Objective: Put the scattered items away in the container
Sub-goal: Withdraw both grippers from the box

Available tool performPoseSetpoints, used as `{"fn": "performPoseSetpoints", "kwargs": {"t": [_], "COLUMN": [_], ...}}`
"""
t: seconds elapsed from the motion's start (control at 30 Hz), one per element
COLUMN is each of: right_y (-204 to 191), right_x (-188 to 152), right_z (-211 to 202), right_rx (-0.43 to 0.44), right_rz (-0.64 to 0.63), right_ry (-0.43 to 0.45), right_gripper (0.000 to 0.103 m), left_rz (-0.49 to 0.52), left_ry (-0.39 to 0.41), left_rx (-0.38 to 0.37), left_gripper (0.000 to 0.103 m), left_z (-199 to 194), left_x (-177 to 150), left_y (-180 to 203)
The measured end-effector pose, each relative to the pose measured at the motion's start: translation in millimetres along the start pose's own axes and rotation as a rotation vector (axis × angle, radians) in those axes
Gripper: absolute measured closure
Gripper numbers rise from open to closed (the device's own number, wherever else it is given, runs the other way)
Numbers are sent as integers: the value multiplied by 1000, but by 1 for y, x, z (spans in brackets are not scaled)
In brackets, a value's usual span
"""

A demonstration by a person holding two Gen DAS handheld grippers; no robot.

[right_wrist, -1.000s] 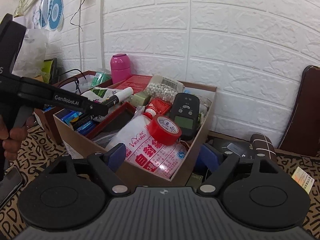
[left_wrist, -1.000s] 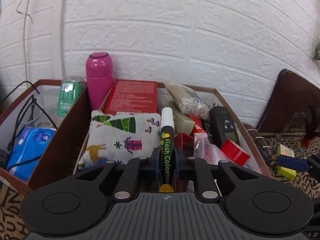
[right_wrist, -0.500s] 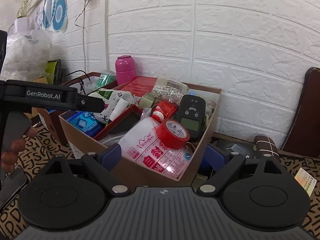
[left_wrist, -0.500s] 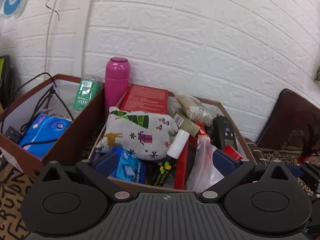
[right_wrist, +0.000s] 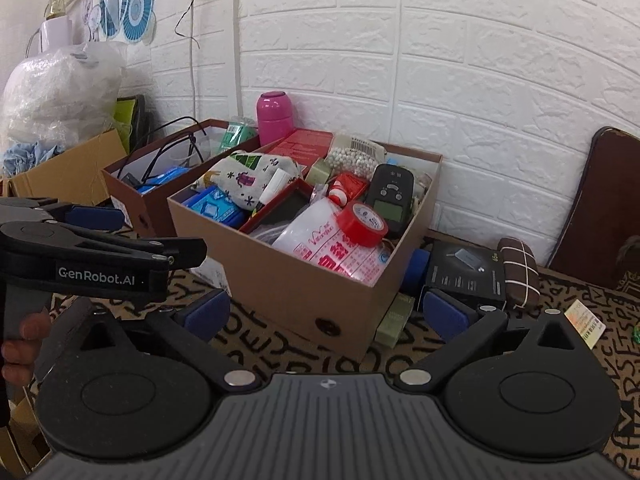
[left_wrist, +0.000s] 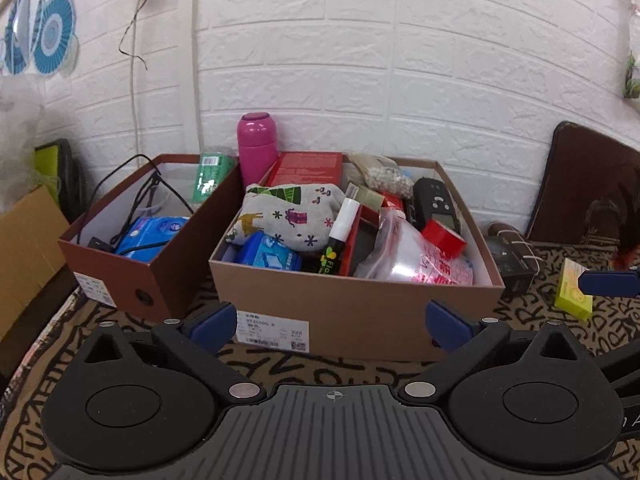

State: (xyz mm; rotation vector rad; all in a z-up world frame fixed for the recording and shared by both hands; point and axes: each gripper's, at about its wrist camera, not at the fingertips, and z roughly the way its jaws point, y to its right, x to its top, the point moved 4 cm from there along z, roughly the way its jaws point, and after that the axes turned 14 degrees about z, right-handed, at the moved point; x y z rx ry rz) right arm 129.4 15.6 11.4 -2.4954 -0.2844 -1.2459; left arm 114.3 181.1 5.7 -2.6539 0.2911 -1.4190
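The marker point(left_wrist: 339, 240) in my cardboard box point(left_wrist: 360, 312) shows only its white cap and part of its label; its lower end sits hidden behind the box wall. The blue packet point(left_wrist: 269, 255) is half covered by the patterned pouch point(left_wrist: 288, 216). My hand point(right_wrist: 20, 344) is cut off at the right wrist view's left edge. The shipping label point(left_wrist: 273, 330) print is too small to read.

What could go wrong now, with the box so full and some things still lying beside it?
The red tape roll lies high on the slippery plastic bag near the rim of the box; a push there may roll it out. The marker leans on the red tray's edge and could slip. The black carton sits close to the box's side, so a claw could bump the box.
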Motion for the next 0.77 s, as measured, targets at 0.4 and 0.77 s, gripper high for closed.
{"fn": "performPoseSetpoints", "kwargs": {"t": [0.4,0.77], "right_y": [-8,-6], "right_x": [-17,-23], "right_z": [-55,-63], "right_rx": [-23,-33], "right_rz": [17,25], "right_ry": [-56,-57], "right_gripper": [1,1], "left_rz": [9,-5], "left_ry": [-11,-44], "left_rx": [-12,-28], "left_gripper": [0,0], "left_z": [-54,-58], "left_x": [-7,-9], "left_y": [21,28]}}
